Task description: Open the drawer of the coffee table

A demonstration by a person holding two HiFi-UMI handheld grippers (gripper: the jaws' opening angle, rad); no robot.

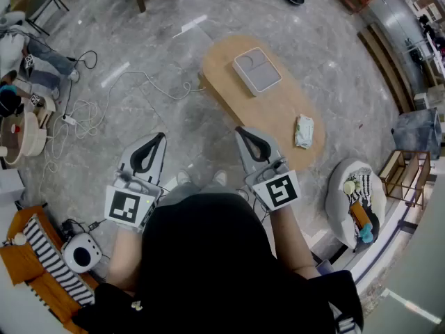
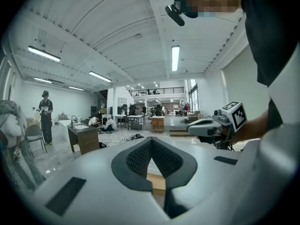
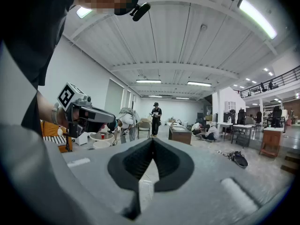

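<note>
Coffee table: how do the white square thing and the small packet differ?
The white square thing is bigger and straight-edged; the small packet is narrower and crumpled. The white square thing lies farther from the person, the small packet nearer. Both are pale, on the coffee table.

Right gripper [image 3: 153, 142] jaws together, nothing between them.

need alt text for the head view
Seen from above, a person holds the left claw and right claw, both shut and empty, over a grey floor, short of an oval wooden coffee table. A white square object and a packet lie on top.
</note>
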